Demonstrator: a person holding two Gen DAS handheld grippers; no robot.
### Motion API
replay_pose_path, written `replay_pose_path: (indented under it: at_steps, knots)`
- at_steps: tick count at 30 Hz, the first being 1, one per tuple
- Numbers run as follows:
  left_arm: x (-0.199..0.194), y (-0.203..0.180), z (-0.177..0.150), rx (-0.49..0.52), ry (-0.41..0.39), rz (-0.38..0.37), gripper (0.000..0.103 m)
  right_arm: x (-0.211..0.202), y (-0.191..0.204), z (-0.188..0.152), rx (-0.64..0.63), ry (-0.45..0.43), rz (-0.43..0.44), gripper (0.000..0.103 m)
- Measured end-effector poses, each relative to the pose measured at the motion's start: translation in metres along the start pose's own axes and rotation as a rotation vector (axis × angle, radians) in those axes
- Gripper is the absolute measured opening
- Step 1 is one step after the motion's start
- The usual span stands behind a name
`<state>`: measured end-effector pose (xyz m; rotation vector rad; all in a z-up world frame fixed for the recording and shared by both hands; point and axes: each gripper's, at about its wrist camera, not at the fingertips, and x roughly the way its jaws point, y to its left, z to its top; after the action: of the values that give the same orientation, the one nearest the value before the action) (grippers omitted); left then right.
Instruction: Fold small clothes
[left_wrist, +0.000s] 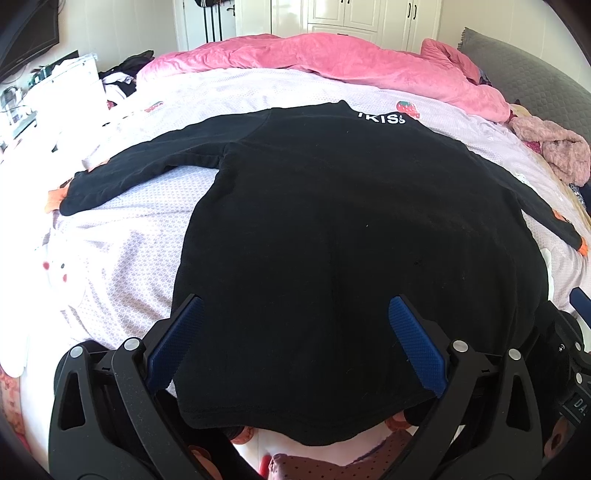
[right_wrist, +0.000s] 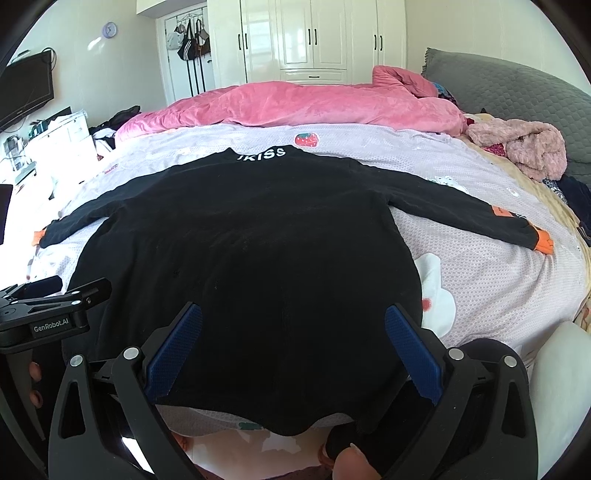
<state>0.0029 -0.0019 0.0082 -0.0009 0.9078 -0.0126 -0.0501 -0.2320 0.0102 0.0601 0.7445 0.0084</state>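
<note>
- A black long-sleeved top (left_wrist: 351, 229) lies spread flat on a bed (left_wrist: 122, 258) covered with a pale lilac patterned sheet, its hem at the bed's near edge and its collar, lettered in white, pointing toward the far edge.
- Both sleeves stretch outward toward the bed's left and right edges, each ending in an orange cuff.
- The left gripper (left_wrist: 295, 343) hovers over the hem with its blue-padded fingers spread wide, nothing between them.
- The right gripper (right_wrist: 293, 350) sits likewise over the hem nearer the right side, fingers spread apart and empty.
- A pink quilt (right_wrist: 295, 105) is bunched along the bed's far edge; a fuzzy pink garment (right_wrist: 524, 147) lies at the far right corner.
</note>
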Motion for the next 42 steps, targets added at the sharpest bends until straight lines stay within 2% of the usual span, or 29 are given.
replay_pose_path:
  at_steps: [8,20,31,42]
  knots:
    - [0.005,-0.012,0.011,0.014,-0.007,-0.003,0.094,0.001,-0.009,0.010,0.025,-0.018,-0.037,0.099]
    - [0.019,-0.032,0.045,0.033,-0.021,-0.007,0.094,0.012,-0.025,0.033,0.053,-0.033,-0.070,0.099]
    - [0.028,-0.043,0.075,0.003,-0.023,-0.022,0.094,0.029,-0.044,0.075,0.105,-0.044,-0.123,0.099]
    - [0.046,-0.057,0.110,-0.024,-0.006,-0.049,0.094,0.055,-0.074,0.111,0.212,-0.048,-0.155,0.099]
